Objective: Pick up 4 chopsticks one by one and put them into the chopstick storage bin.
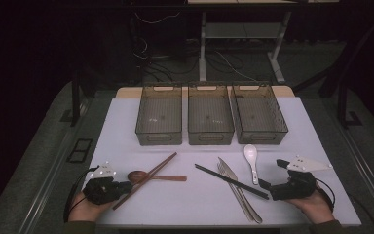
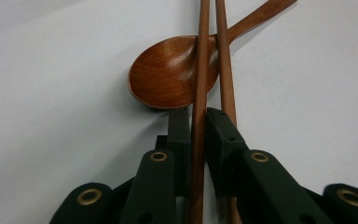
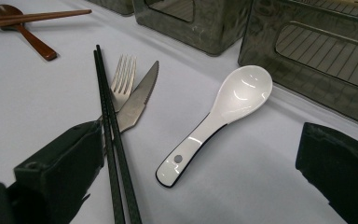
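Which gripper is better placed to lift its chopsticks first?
Left, probably. The left gripper has its jaws closed on one of the brown wooden chopsticks lying across the wooden spoon. The right gripper stands wide open, black chopsticks beside one jaw.

High view: fixed above my side of the table (image 1: 126, 204), looking forward and down, far enough to take in three bins (image 1: 158, 114) at the back, all the cutlery, and floor beyond.

Left gripper view: rides low along its jaws, very close to the table, facing the wooden spoon (image 2: 170, 74) and brown chopsticks (image 2: 200, 70).

Right gripper view: low, near, angled toward the bins, over the black chopsticks (image 3: 109, 126) and white spoon (image 3: 214, 121). At its far left I see the same wooden spoon, shared with the left view.
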The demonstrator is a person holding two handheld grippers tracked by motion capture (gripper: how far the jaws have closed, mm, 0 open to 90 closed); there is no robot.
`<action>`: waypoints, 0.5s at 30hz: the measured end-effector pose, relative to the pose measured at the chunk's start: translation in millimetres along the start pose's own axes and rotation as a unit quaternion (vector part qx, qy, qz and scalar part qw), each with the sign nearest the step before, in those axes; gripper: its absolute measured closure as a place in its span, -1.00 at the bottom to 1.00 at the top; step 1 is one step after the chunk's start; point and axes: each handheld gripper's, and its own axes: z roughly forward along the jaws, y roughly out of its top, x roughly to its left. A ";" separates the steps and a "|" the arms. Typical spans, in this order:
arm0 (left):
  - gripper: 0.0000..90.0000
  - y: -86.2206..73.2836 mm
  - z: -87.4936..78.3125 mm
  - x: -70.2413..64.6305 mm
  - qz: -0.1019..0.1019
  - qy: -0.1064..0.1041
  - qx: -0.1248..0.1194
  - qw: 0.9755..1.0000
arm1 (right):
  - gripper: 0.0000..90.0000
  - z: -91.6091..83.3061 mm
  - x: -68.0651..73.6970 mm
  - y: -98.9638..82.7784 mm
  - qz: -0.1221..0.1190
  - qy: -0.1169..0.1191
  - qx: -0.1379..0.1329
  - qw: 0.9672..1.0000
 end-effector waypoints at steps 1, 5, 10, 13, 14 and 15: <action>0.77 0.0 0.0 -0.1 0.000 0.000 0.000 1.000 | -0.99 0.0 0.0 0.0 0.000 0.000 0.000 1.000; 0.81 0.5 0.0 -0.1 0.003 -0.002 0.000 1.000 | -0.99 0.0 -0.1 0.0 0.000 0.000 0.000 1.000; 0.82 0.7 -0.1 -0.2 0.004 -0.005 0.001 1.000 | -0.99 0.0 0.0 0.0 0.000 0.000 0.000 1.000; 0.82 1.4 -0.4 -1.0 0.005 -0.007 -0.001 1.000 | -0.99 0.0 -0.1 0.0 0.000 0.000 0.000 1.000; 0.82 1.8 -0.5 -1.5 0.005 -0.006 -0.003 1.000 | -0.99 0.0 -0.1 0.0 0.000 0.000 0.000 1.000; 0.83 2.2 -0.7 -1.6 0.007 -0.005 -0.005 1.000 | -0.99 0.0 -0.2 0.1 0.000 0.000 0.000 1.000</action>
